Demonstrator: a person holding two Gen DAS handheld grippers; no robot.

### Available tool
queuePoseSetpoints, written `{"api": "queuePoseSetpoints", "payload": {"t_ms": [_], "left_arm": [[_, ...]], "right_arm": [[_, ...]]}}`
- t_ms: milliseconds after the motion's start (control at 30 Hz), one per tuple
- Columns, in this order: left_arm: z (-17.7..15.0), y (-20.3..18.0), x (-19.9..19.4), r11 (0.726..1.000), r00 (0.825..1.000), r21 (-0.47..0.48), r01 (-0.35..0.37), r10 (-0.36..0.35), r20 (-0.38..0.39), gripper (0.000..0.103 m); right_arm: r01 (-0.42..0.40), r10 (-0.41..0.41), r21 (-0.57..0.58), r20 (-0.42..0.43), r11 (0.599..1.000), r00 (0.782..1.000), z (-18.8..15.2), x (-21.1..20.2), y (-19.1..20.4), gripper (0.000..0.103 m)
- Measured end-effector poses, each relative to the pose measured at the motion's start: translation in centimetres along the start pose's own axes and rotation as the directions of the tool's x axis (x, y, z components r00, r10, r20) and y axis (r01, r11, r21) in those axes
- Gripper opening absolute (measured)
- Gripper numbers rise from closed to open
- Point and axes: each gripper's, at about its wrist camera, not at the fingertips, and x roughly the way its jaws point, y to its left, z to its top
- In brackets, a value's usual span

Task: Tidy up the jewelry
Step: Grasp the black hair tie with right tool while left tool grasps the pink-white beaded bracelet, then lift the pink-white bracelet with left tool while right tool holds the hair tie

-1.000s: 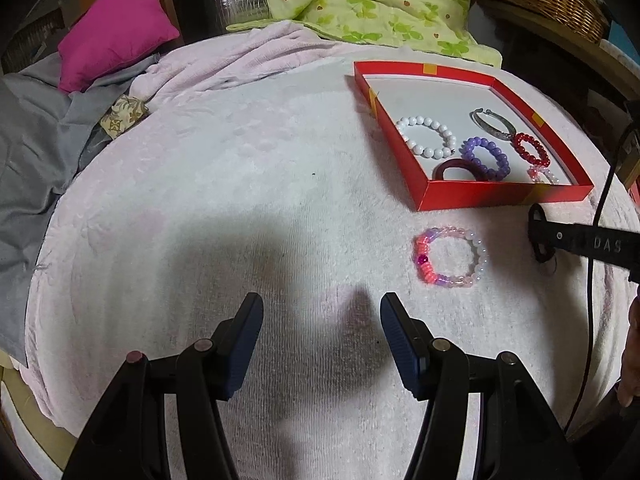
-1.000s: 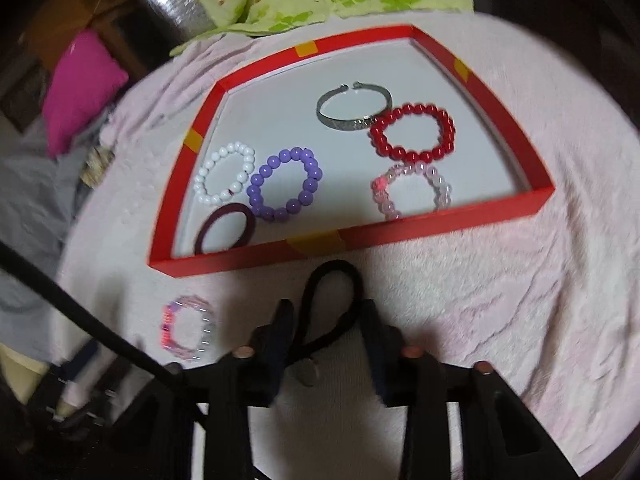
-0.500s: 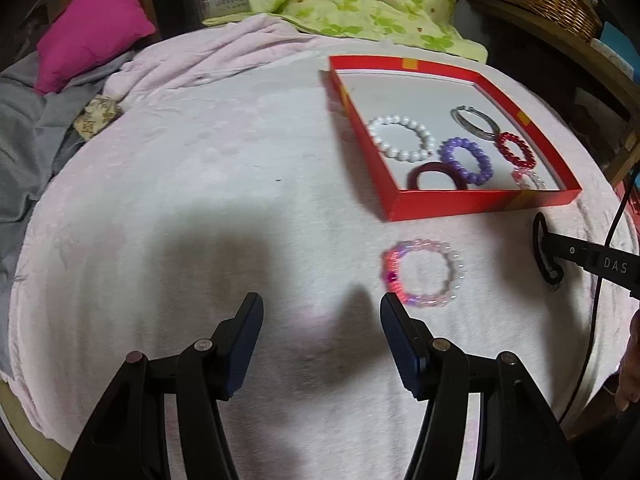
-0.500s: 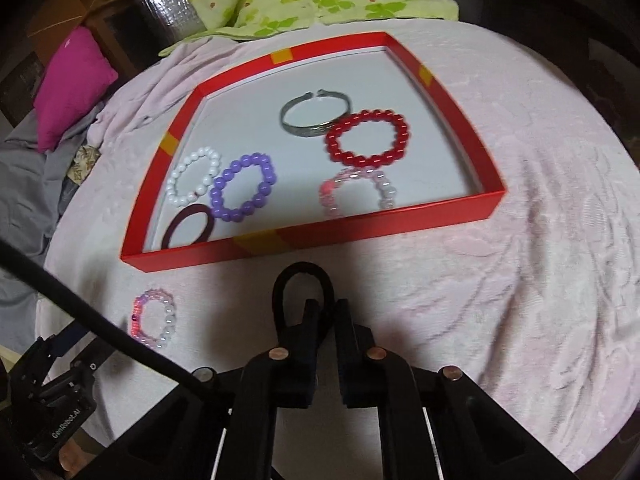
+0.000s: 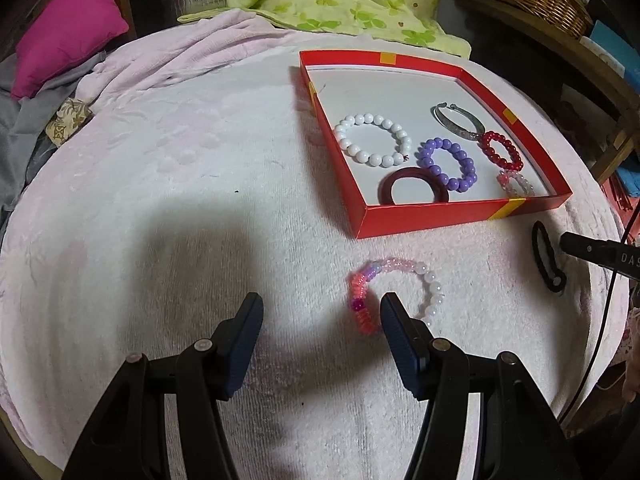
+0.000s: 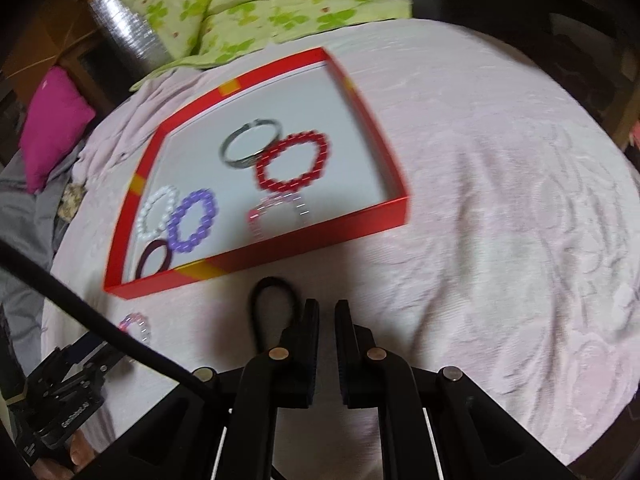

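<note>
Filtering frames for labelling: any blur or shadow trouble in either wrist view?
Left wrist view: sharp, though a dark shadow lies on the pink towel cloth ahead of the left gripper. Right wrist view: motion-smeared, the red cardboard tray and its bead bracelets streaked.

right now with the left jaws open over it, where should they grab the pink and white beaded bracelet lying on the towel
Grip the orange-pink bead side of the pink and white beaded bracelet, coming from above. It lies flat, and that side sits between the left gripper jaws already; the right finger covers its near edge.
</note>
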Motion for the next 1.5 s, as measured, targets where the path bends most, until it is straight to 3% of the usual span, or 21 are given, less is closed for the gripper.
{"api": "queuePoseSetpoints", "payload": {"t_ms": [267, 333, 467, 600, 733, 867, 1133, 1300, 1500], "left_arm": [[0.3, -0.7, 0.2, 0.999, 0.999, 0.023, 0.031, -0.032, 0.020, 0.061], [0.3, -1.1, 0.5, 0.999, 0.999, 0.040, 0.031, -0.032, 0.015, 0.050], [-0.1, -1.7, 0.7, 0.997, 0.999, 0.072, 0.023, -0.025, 0.022, 0.041], [-0.4, -2.2, 0.3, 0.995, 0.999, 0.097, 0.037, -0.040, 0.029, 0.020], [-1.0, -2.7, 0.0, 0.992, 0.998, 0.122, 0.045, -0.049, 0.030, 0.011], [-1.8, -3.3, -0.6, 0.989, 0.998, 0.136, 0.061, -0.065, 0.025, 0.010], [-2.7, -4.7, -1.6, 0.985, 0.997, 0.155, 0.071, -0.075, 0.018, 0.010], [-3.1, -5.6, -2.2, 0.983, 0.998, 0.174, 0.056, -0.059, 0.015, 0.010], [-3.2, -6.6, -3.0, 0.979, 0.999, 0.205, 0.023, -0.029, 0.028, 0.010]], "right_arm": [[-0.043, 0.044, 0.045, -0.023, 0.998, 0.999, 0.1, -0.1, -1.1, 0.008], [-0.067, 0.068, 0.060, -0.015, 0.996, 0.998, 0.3, -0.3, -1.3, 0.009], [-0.107, 0.111, 0.084, -0.037, 0.991, 0.993, 0.4, -0.3, -1.4, 0.011], [-0.121, 0.125, 0.072, -0.052, 0.990, 0.991, 0.4, -0.1, -1.0, 0.011], [-0.130, 0.133, 0.050, -0.066, 0.990, 0.989, 0.5, 0.4, 0.2, 0.015], [-0.118, 0.119, 0.018, -0.074, 0.993, 0.990, 0.5, 0.9, 1.2, 0.031], [-0.042, 0.039, -0.098, -0.034, 0.994, 0.999, -0.1, 1.7, 3.3, 0.031], [0.011, -0.013, -0.164, -0.012, 0.986, 1.000, -0.6, 1.7, 3.9, 0.019], [0.004, -0.006, -0.174, -0.015, 0.985, 1.000, -0.6, 1.4, 3.5, 0.010]]}}
